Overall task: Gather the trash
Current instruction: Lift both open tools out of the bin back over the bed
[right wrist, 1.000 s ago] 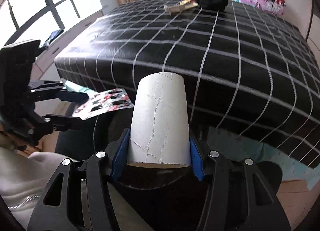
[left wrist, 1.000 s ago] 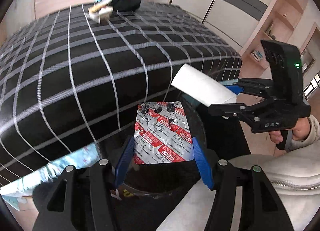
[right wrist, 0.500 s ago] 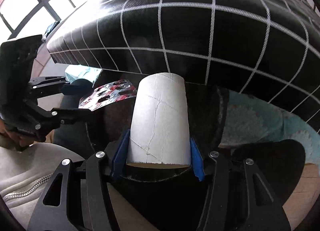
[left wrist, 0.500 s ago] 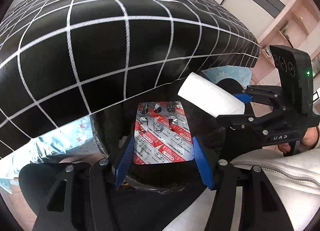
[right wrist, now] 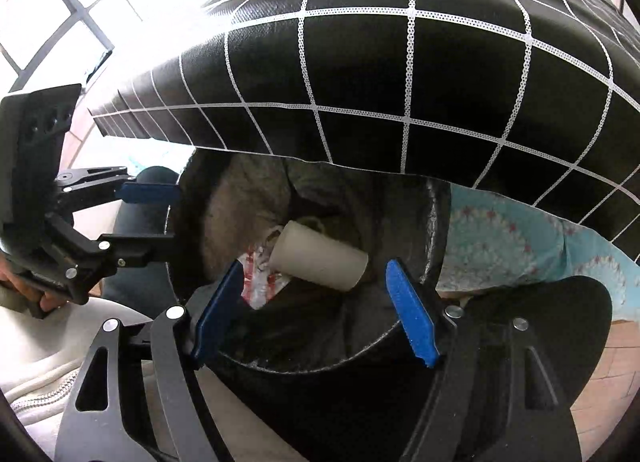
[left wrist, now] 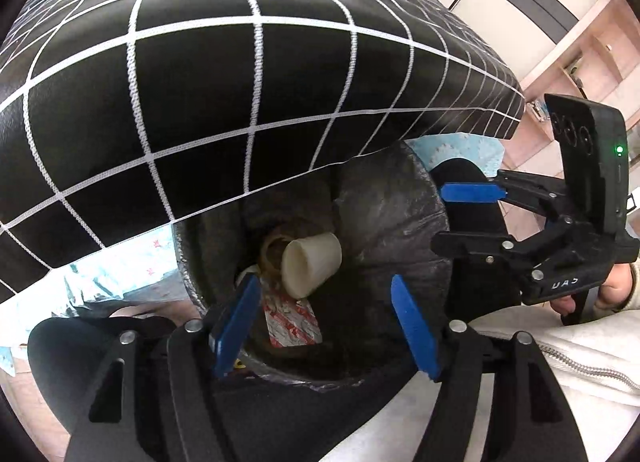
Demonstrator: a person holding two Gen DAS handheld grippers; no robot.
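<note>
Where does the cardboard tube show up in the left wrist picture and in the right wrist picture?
Left wrist: the cardboard tube lies just below centre, inside the black bin bag, open end facing the camera.
Right wrist: the cardboard tube lies at centre, on its side in the bin bag.
Shared landmark: the red and silver blister pack, partly under the tube.

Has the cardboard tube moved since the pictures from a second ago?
Yes. The cardboard tube has left the right claw, now open, and dropped into the black bin bag beside the bed, on the blister pack.
</note>
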